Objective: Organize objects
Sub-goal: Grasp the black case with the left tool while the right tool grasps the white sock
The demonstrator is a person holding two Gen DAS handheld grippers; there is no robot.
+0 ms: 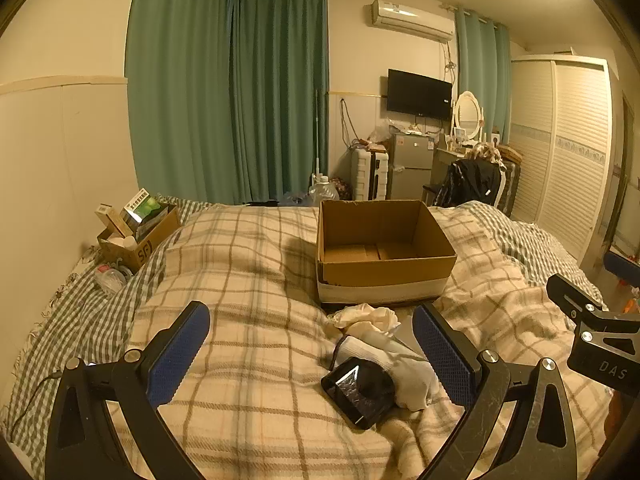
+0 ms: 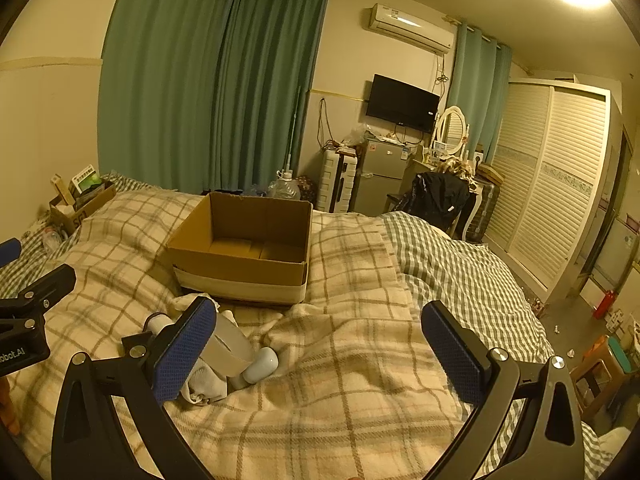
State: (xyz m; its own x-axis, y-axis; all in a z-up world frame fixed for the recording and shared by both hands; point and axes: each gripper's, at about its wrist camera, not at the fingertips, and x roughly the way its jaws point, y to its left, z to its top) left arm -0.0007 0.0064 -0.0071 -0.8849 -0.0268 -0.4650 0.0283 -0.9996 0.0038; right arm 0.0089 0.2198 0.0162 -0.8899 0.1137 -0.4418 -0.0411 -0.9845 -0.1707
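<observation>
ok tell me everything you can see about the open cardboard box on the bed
The brown cardboard box is rectangular, top open, with nothing visible inside; only the seams of its bottom flaps show. A pale band, perhaps tape or paper, wraps the lower part of its front wall. It sits upright on the beige plaid blanket, just beyond a crumpled cream cloth. Neither gripper touches it.

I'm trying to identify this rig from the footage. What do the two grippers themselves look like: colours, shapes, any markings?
Both match: the left gripper and right gripper have black metal forked frames with triangular cut-outs and silver bolts. Their flat fingers carry blue dimpled pads. In the left view the right gripper's side reads "DAS"; in the right view the left's reads "obot.AI". No cables or sleeves show.
</observation>
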